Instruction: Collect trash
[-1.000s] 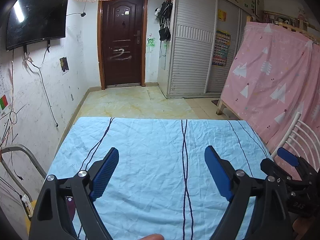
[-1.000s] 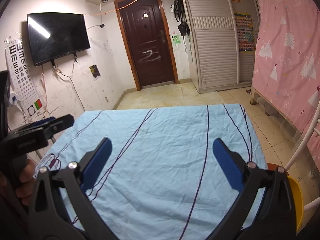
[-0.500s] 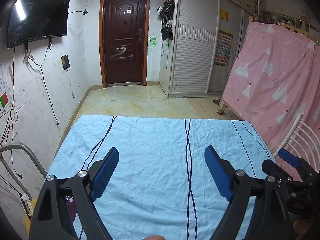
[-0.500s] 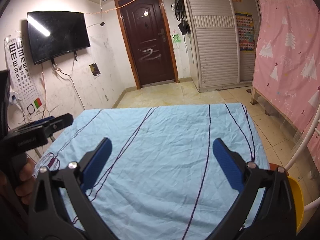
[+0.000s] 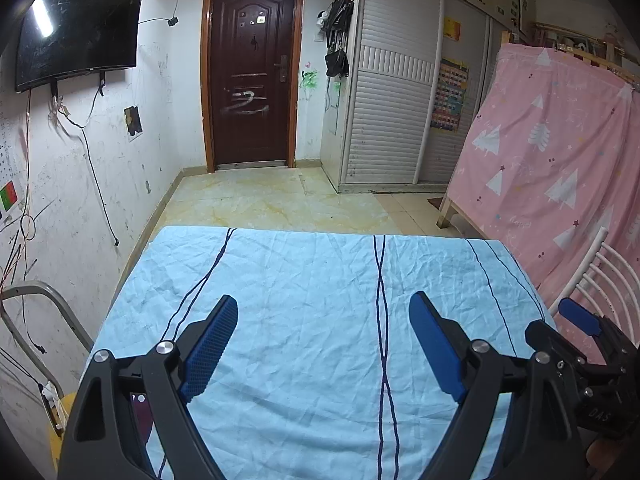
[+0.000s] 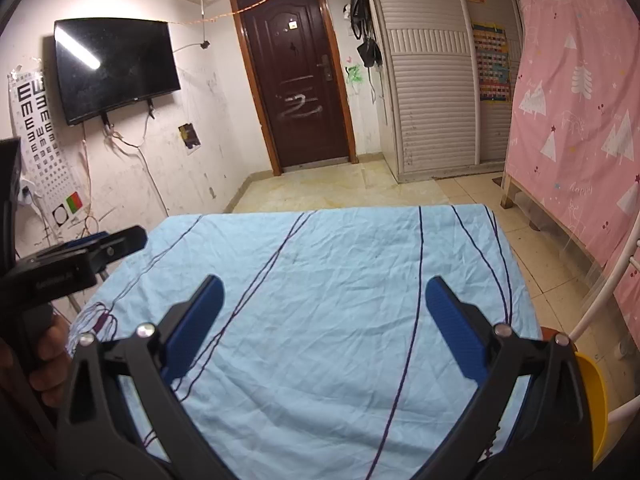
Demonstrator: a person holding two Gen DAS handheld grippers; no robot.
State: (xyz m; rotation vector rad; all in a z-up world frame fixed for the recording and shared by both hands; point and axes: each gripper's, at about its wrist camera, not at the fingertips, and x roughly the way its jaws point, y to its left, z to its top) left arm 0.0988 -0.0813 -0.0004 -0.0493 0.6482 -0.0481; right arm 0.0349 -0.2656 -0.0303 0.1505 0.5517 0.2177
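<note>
No trash shows in either view. My left gripper point(image 5: 324, 336) is open and empty above the near part of a table covered by a light blue cloth point(image 5: 320, 280) with dark lines. My right gripper point(image 6: 322, 320) is open and empty above the same cloth point(image 6: 340, 264). The right gripper also shows at the right edge of the left wrist view point(image 5: 580, 324). The left gripper shows at the left edge of the right wrist view point(image 6: 80, 252). A yellow bin point(image 6: 592, 396) sits low at the table's right side, partly hidden by my right gripper.
A pink curtain point(image 5: 560, 160) and a white chair back point(image 5: 600, 276) stand to the right. A wall with a TV point(image 5: 76, 28) and loose cables is at the left. A metal frame point(image 5: 40, 308) stands by the table's left. A brown door point(image 5: 250, 76) is at the far end.
Both grippers stay open and empty. The left wrist view has shifted slightly, with the table's far edge a little lower in frame. The right view has hardly changed.
</note>
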